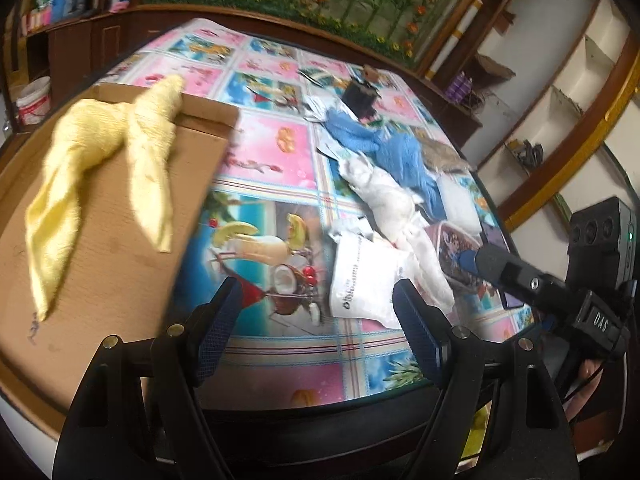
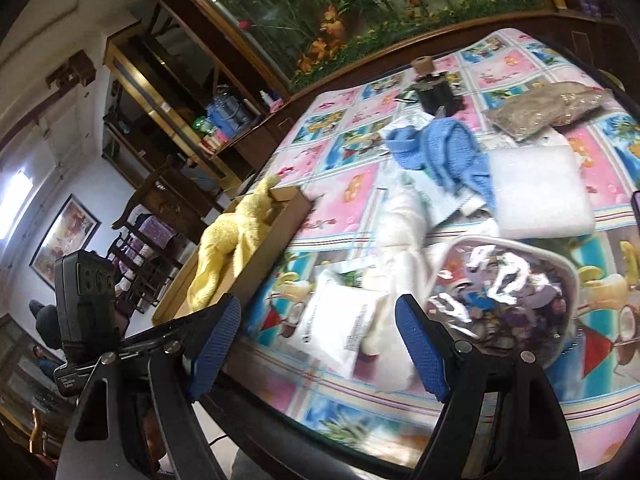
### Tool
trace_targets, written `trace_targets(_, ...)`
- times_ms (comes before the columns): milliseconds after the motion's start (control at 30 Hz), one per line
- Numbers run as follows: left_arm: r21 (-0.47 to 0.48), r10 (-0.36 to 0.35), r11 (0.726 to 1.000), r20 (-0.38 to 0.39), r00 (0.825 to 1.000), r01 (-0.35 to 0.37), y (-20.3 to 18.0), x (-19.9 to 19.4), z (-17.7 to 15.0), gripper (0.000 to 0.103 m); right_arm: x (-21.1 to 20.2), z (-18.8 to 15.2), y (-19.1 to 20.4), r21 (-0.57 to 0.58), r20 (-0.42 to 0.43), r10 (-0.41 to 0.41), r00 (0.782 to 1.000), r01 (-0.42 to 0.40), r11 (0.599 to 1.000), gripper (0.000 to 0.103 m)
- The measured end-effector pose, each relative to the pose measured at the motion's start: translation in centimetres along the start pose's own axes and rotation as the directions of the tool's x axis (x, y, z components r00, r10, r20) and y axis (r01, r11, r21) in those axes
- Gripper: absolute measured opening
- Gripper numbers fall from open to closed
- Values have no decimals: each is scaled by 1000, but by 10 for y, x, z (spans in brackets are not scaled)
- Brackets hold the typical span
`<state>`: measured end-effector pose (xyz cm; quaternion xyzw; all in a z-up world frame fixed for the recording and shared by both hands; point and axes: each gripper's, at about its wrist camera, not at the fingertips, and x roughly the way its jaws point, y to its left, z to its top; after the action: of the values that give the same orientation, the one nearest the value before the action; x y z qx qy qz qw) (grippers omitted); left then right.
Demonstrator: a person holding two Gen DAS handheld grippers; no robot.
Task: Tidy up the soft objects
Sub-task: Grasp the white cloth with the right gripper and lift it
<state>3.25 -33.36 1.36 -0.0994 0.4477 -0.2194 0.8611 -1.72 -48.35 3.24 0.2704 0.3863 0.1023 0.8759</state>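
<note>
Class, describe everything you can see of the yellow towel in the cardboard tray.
The soft yellow terry towel lies crumpled in the shallow brown cardboard tray, twisted into two long drooping folds. One end rests over the tray's far rim. No gripper touches it. The tray sits on the patterned tablecloth.

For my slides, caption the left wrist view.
Open left gripper above the patterned table, yellow towel lying in the cardboard box.

Left wrist view: looking forward and down from the near table edge, close over the shallow brown cardboard tray (image 1: 120,240) holding the crumpled yellow towel (image 1: 104,152). Right wrist view: same edge, further right, tilted, facing leftward across. Shared: tray (image 2: 264,256), towel (image 2: 228,248), crumpled blue knitted cloth (image 1: 384,148) (image 2: 448,148), patterned pink-and-blue tablecloth (image 1: 272,152) (image 2: 344,200).
</note>
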Motion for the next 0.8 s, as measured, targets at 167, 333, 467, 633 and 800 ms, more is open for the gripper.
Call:
trace_targets(167,69,-17,997,-49,999,20,-18,24,0,78,-6,8,-10,4,20,-13,1000,13,1000,79)
trace_targets(333,111,-20,993,-102,995,32,-33,52,5,78,18,35,-6,-56,5,-85,996,85,995,76)
trace_targets(467,135,0,991,-119,993,16,-39,69,9,65,51,54,-13,-50,-42,-175,984,173,984,66)
trace_targets(633,126,-2,992,-130,992,18,-34,71,3,47,79,56,-28,-17,-83,-261,962,261,965,45)
trace_targets(800,64,-60,996,-133,989,69,-16,60,-5,27,79,48,-22,-55,-74,-313,947,310,949,37)
